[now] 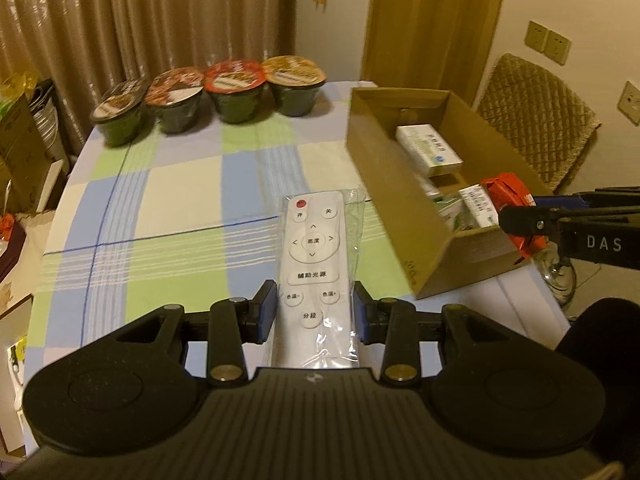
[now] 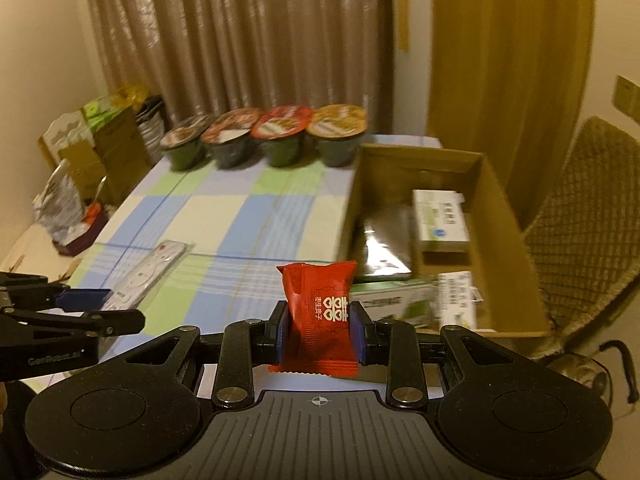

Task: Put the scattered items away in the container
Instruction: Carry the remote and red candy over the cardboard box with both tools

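Note:
A white remote control (image 1: 312, 264) in a clear plastic sleeve lies lengthwise on the checked tablecloth; it also shows in the right wrist view (image 2: 148, 272). My left gripper (image 1: 315, 308) is shut on its near end, with a pad against each side. My right gripper (image 2: 320, 332) is shut on a red candy packet (image 2: 320, 304) and holds it upright. In the left wrist view that packet (image 1: 508, 190) and the right gripper (image 1: 522, 212) hang at the near end of the open cardboard box (image 1: 384, 184). The box (image 2: 500, 216) holds white-and-green cartons and a dark glossy packet.
Several lidded noodle cups (image 1: 236, 92) line the table's far edge before a curtain. A quilted chair (image 2: 584, 232) stands right of the box. Boxes and bags (image 2: 80, 184) crowd the floor left of the table. A glass (image 1: 560, 272) stands below the box's near corner.

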